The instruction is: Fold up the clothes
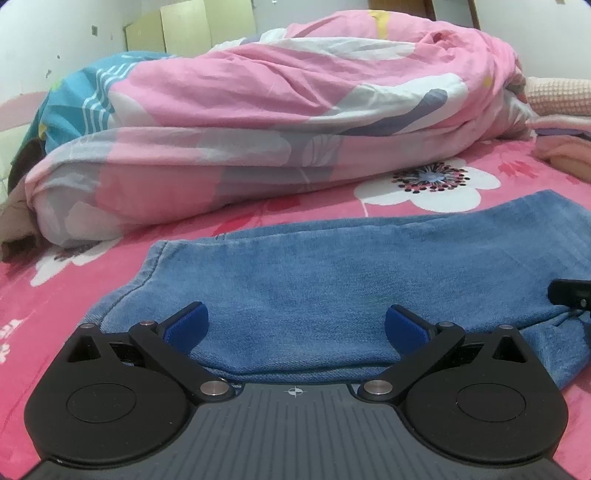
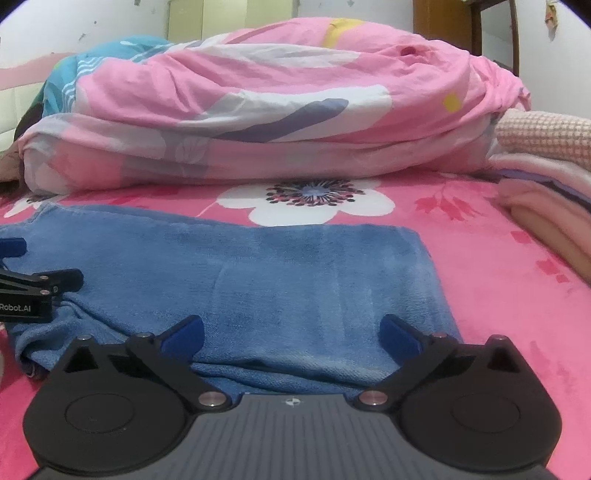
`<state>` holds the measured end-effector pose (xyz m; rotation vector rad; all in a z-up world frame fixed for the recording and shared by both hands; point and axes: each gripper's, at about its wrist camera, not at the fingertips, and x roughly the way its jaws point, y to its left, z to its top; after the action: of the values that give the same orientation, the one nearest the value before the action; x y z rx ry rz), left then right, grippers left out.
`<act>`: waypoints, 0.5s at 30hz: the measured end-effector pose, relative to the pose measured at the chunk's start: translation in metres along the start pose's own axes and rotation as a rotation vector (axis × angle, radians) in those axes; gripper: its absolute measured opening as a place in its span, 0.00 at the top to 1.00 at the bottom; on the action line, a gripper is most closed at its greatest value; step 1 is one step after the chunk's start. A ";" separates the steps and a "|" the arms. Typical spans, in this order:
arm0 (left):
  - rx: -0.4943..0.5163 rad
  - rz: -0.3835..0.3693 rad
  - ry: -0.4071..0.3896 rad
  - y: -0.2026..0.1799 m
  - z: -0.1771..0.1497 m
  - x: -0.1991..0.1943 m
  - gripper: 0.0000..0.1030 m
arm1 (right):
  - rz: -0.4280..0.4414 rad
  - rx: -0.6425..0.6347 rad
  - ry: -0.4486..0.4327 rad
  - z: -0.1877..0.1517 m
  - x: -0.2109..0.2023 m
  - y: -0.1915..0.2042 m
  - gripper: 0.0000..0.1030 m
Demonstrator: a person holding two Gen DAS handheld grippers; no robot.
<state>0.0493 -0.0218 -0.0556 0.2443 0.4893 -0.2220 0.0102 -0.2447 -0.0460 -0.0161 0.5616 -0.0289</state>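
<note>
A rumpled pink quilt point(image 1: 295, 110) is lying across a bed point(image 2: 498, 277) with a pink flowered sheet; a white wall point(image 1: 55, 37) and pale cabinets point(image 1: 192, 26) are standing behind.

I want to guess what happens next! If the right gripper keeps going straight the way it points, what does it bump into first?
Most likely the folded blue denim garment: the open right gripper points slightly down at it. The pink quilt lies further behind.
</note>
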 end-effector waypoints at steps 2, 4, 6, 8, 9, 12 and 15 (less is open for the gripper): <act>0.004 0.003 0.000 -0.001 0.000 0.000 0.00 | 0.001 0.001 -0.001 0.000 0.000 0.000 0.00; 0.002 0.000 0.002 0.000 0.000 0.001 0.00 | 0.001 0.001 -0.001 0.000 0.000 0.000 0.00; -0.004 -0.005 0.004 0.001 0.001 0.001 0.00 | 0.001 0.001 -0.001 0.000 0.000 0.000 0.00; -0.010 -0.011 0.004 0.003 0.002 -0.001 0.00 | 0.001 0.001 -0.002 0.000 0.000 0.000 0.00; -0.015 -0.013 0.001 0.004 0.003 -0.002 0.00 | 0.002 0.002 -0.003 -0.001 0.000 0.000 0.00; -0.070 -0.026 -0.028 0.008 0.012 -0.011 0.00 | 0.003 0.003 -0.009 -0.002 0.000 -0.001 0.00; -0.127 -0.074 -0.014 0.007 0.026 -0.010 0.00 | 0.005 0.005 -0.013 -0.002 0.000 -0.001 0.00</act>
<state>0.0543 -0.0208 -0.0270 0.1009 0.4974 -0.2634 0.0093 -0.2458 -0.0479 -0.0101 0.5481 -0.0252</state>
